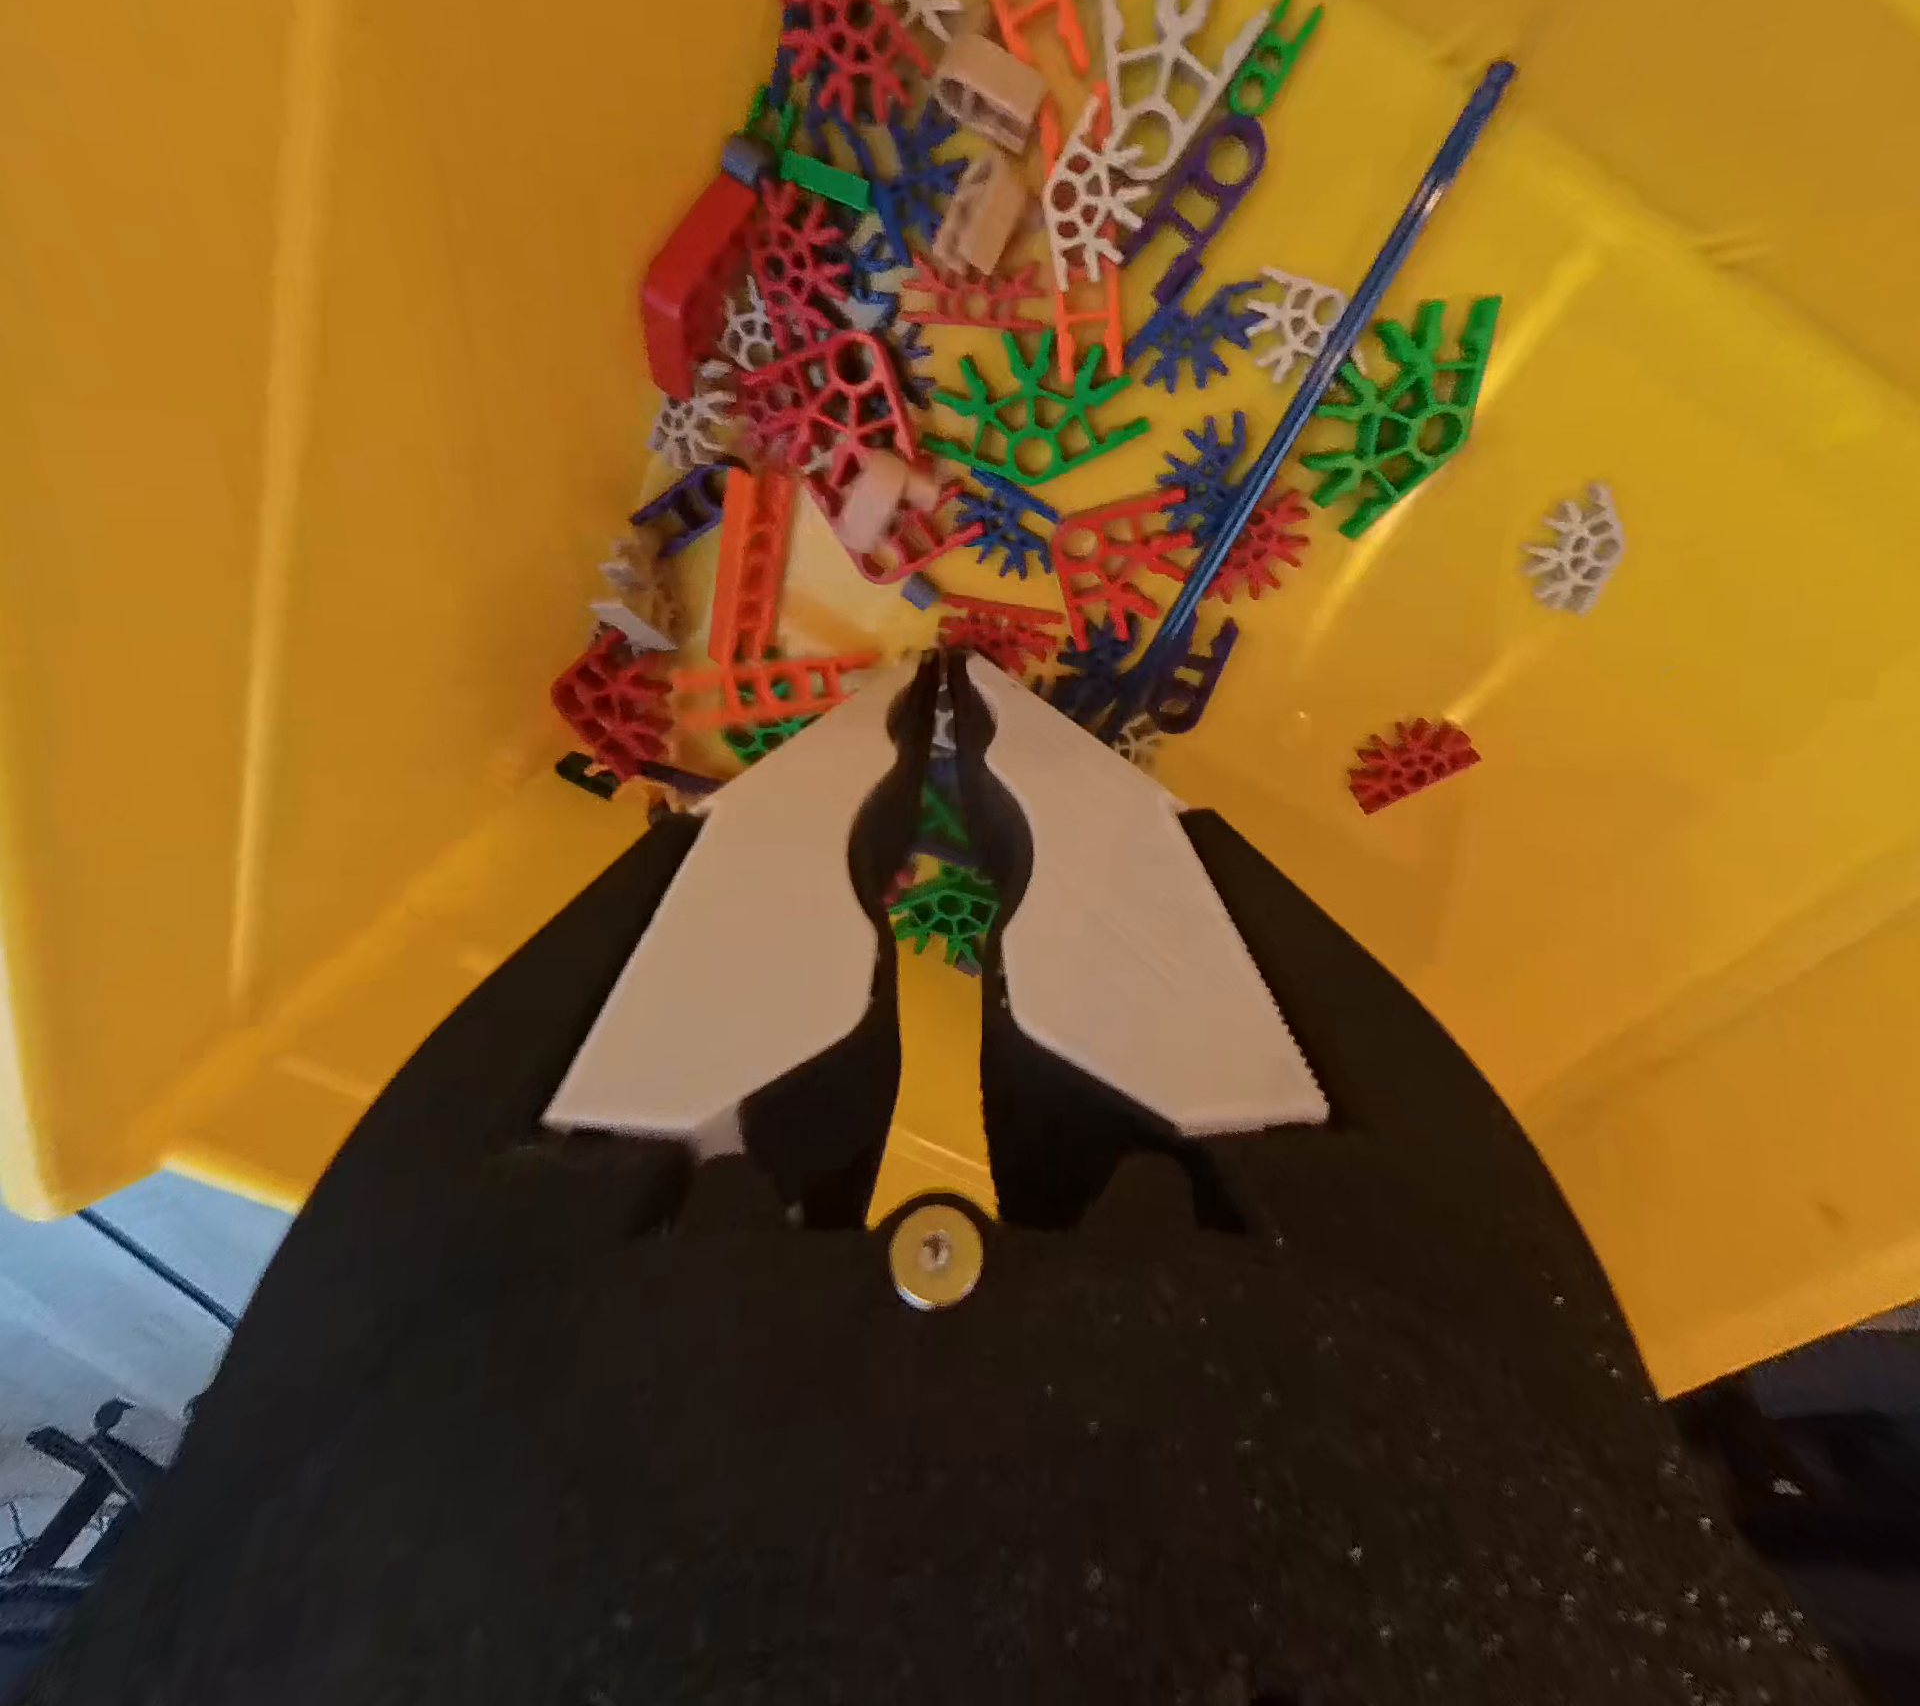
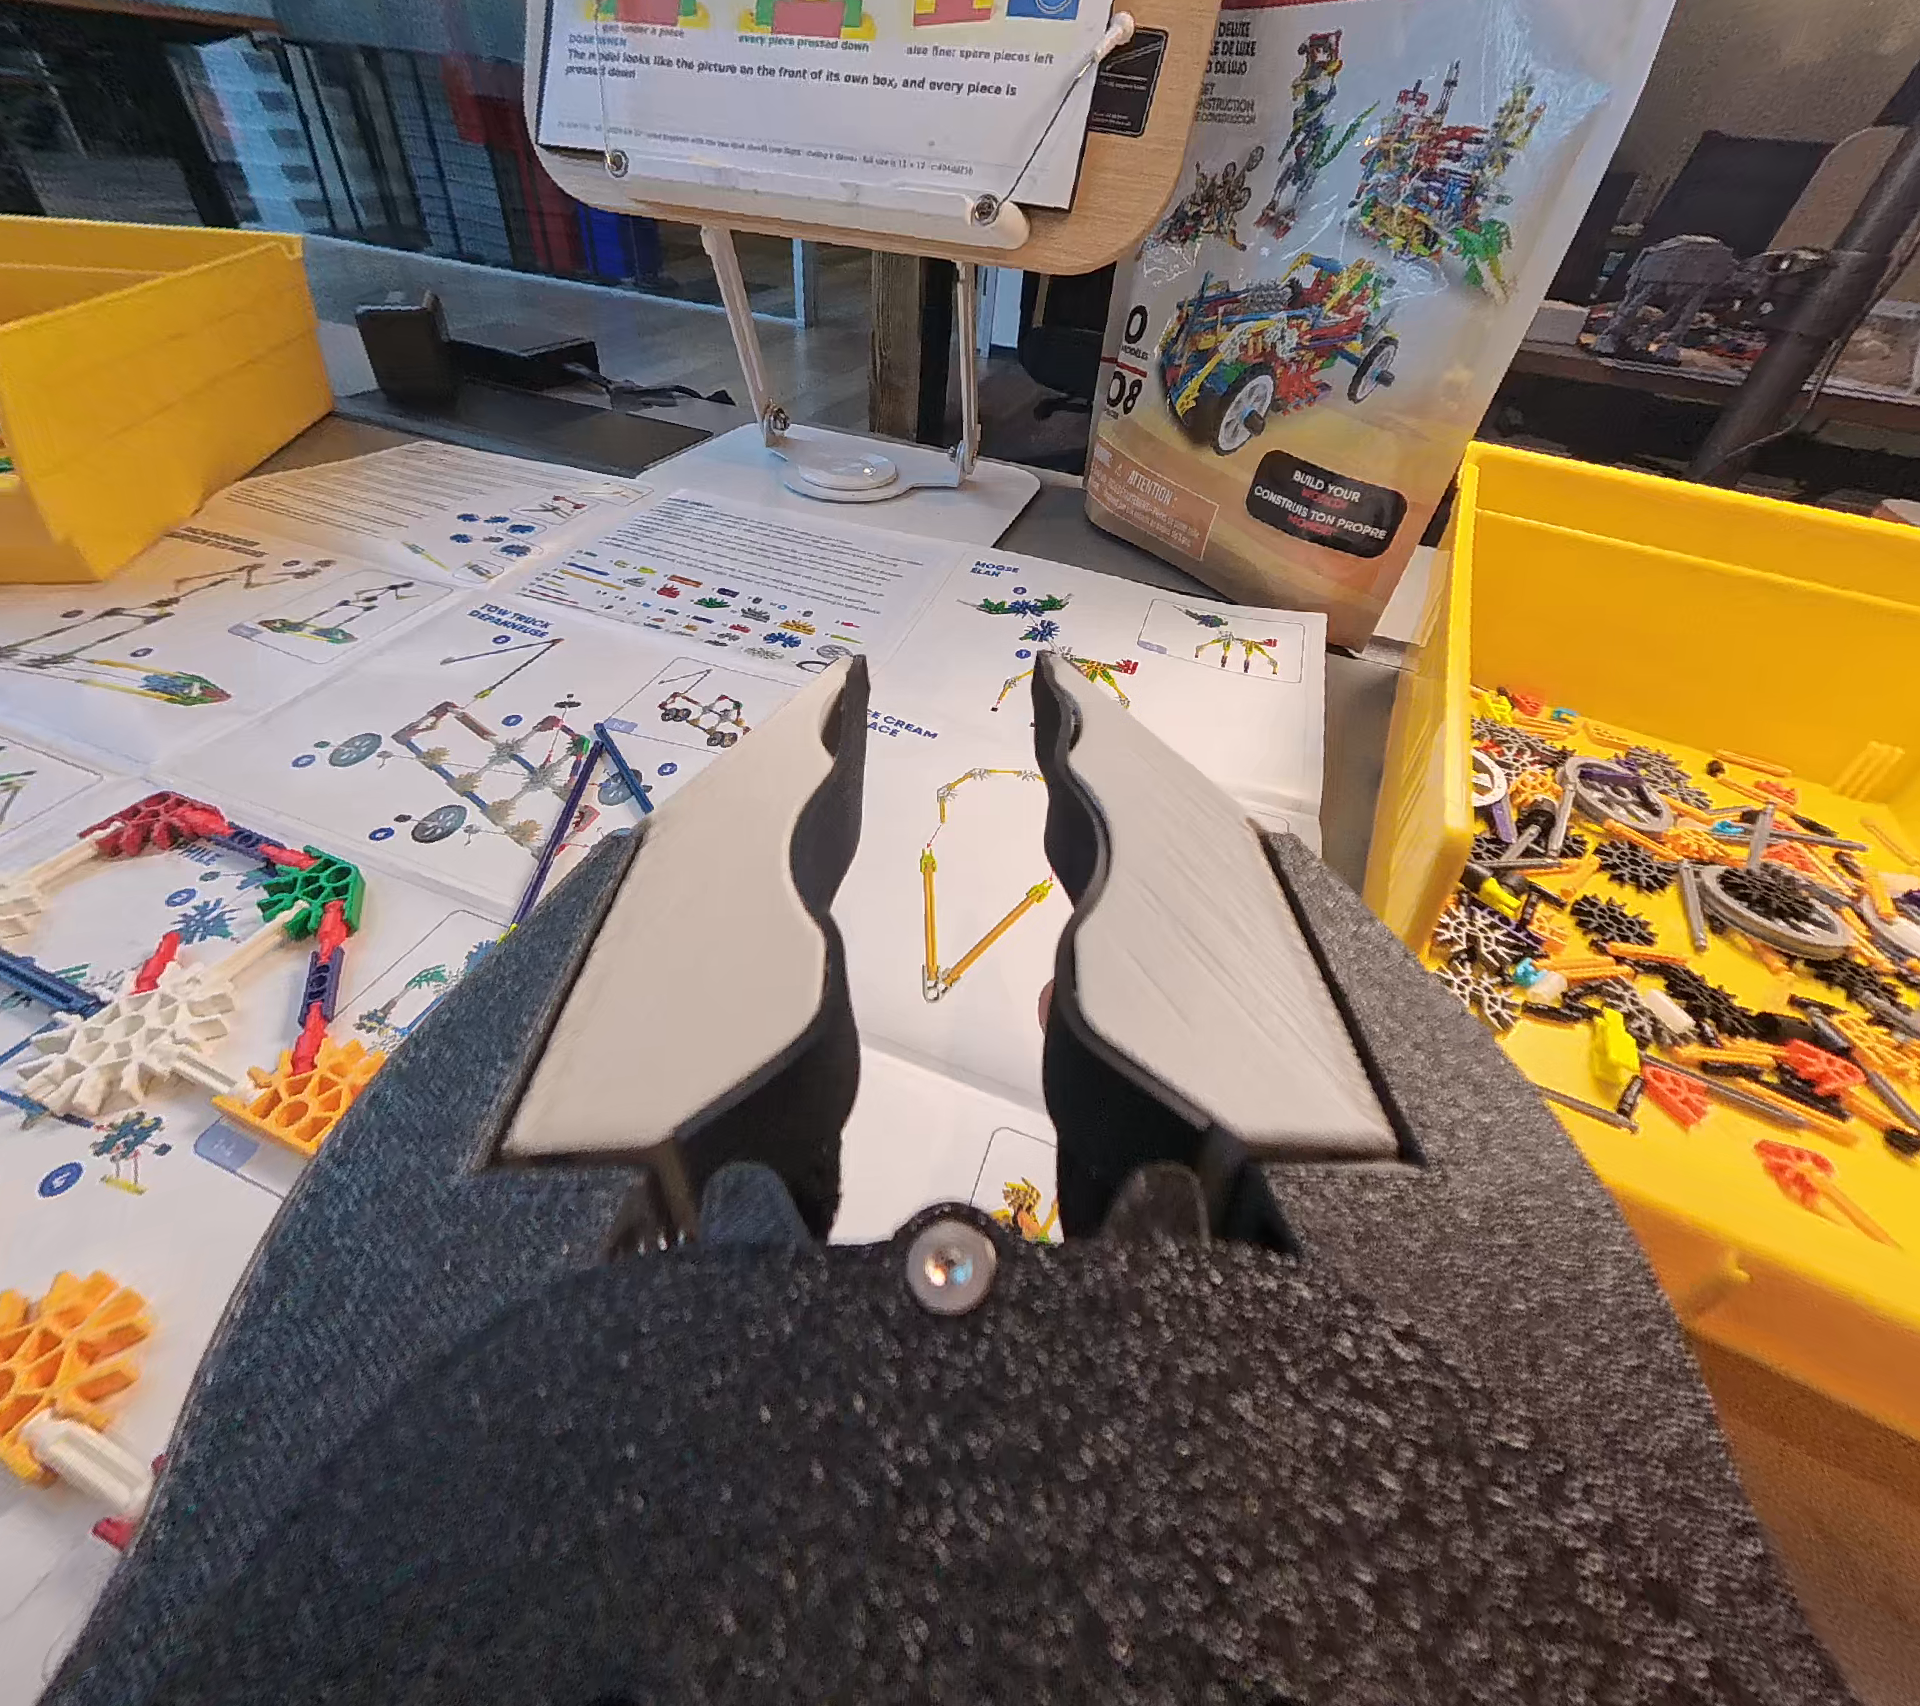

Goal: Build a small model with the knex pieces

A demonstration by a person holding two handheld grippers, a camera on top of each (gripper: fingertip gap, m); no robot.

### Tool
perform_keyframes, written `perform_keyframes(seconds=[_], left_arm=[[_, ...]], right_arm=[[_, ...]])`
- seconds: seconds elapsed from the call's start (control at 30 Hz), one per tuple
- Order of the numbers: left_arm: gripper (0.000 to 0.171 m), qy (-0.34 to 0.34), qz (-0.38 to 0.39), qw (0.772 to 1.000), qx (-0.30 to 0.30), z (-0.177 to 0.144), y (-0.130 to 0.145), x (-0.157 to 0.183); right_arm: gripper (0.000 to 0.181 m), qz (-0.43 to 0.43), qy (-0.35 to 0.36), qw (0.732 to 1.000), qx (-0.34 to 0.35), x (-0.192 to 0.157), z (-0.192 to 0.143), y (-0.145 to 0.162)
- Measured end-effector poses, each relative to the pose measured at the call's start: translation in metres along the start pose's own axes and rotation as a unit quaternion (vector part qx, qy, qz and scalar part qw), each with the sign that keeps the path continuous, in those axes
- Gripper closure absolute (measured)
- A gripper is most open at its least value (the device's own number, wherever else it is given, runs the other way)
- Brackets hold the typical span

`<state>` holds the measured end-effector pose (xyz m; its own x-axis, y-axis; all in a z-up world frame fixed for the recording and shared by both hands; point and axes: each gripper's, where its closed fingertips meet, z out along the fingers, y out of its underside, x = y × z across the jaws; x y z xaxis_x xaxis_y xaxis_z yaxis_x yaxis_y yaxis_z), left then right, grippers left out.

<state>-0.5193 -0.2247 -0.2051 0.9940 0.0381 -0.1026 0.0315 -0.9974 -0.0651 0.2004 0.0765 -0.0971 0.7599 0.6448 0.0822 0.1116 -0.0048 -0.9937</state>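
Left claw among bright connectors

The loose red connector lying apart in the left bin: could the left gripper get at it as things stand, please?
Probably yes. The red connector lies alone on bare bin floor, right of the left gripper, nothing between; the jaws look nearly shut, so they'd need opening.

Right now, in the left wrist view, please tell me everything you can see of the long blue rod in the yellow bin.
The long blue rod is one thin, straight stick that looks like plastic, dark blue, with a small knobbed tip at its far end. It lies slanted in the yellow bin, from the upper right down toward the left gripper. It rests across the pile of connectors, passing beside a green connector. Its near end is lost among dark pieces beside the gripper's tips. Nothing grips it.
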Motion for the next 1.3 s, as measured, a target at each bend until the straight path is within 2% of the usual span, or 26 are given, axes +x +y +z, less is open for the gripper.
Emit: perform_keyframes(seconds=[0.17,0.27,0.43,0.6,0.83,1.17,1.3], left_arm=[[0.170,0.052,0.015,0.999,-0.006,-0.004,0.011,0.021],[0.162,0.060,0.021,0.998,0.003,-0.008,0.013,0.025],[0.146,0.017,-0.011,0.997,0.078,-0.016,-0.014,0.006],[0.137,0.035,-0.007,0.998,0.057,-0.003,-0.021,0.014],[0.153,0.063,0.005,0.997,0.052,-0.002,-0.026,0.027],[0.155,0.093,0.005,0.995,0.043,-0.003,-0.013,0.037],[0.147,0.085,0.005,0.996,0.041,-0.003,-0.009,0.035]], right_arm=[[0.150,0.004,-0.007,1.000,-0.003,-0.002,0.001,0.002],[0.150,0.003,-0.008,1.000,-0.006,-0.002,0.003,0.003],[0.150,0.008,-0.012,1.000,-0.008,-0.002,0.005,0.005],[0.150,0.010,-0.011,1.000,-0.015,-0.001,0.006,0.009],[0.150,0.017,-0.012,1.000,-0.018,0.000,0.007,0.012],[0.150,0.020,-0.018,0.999,-0.021,-0.001,0.008,0.014],[0.150,0.021,-0.019,0.999,-0.023,-0.002,0.008,0.015]])
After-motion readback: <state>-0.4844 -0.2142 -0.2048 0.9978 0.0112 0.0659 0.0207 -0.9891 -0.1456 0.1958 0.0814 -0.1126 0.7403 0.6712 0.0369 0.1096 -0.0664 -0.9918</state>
